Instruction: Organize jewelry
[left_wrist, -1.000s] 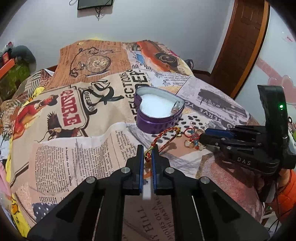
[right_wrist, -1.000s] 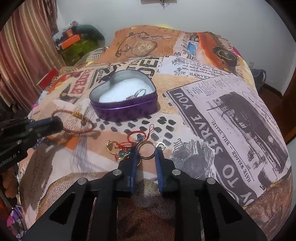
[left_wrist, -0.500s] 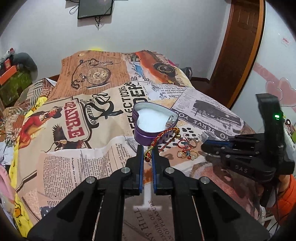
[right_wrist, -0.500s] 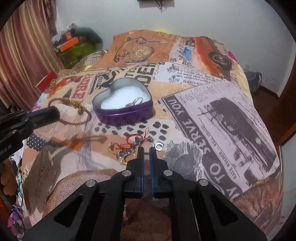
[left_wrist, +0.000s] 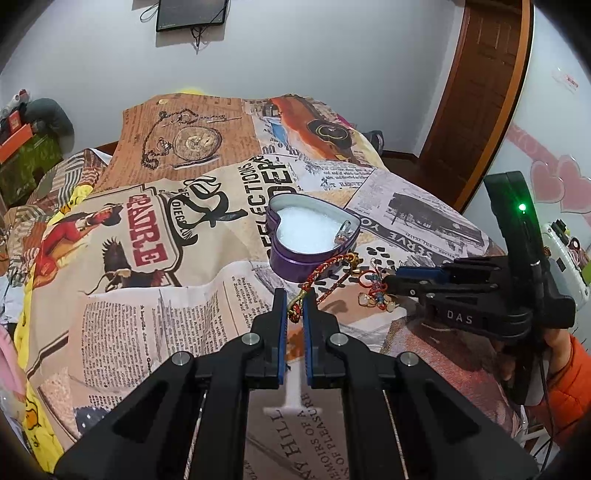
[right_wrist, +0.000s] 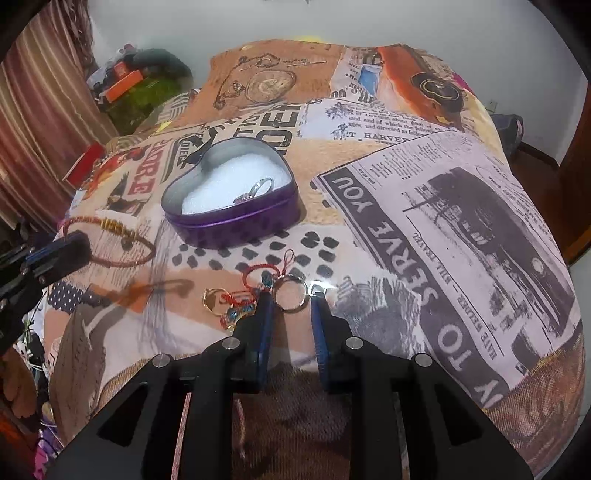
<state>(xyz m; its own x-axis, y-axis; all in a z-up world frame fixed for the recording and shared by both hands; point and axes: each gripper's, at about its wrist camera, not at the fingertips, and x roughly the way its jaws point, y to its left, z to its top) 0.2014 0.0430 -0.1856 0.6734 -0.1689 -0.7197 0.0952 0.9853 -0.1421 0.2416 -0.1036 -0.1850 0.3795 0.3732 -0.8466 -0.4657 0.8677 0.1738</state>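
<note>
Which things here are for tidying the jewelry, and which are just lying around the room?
For the job:
heart tin
silver ring in the tin
braided bracelet, held by the left gripper
charm cluster with rings, by the right gripper

Just lying about:
patterned bedspread
orange box
wall screen
door

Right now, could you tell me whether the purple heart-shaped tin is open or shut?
Open. The purple heart-shaped tin has no lid on it; its white padding is exposed, with a silver ring lying inside.
</note>
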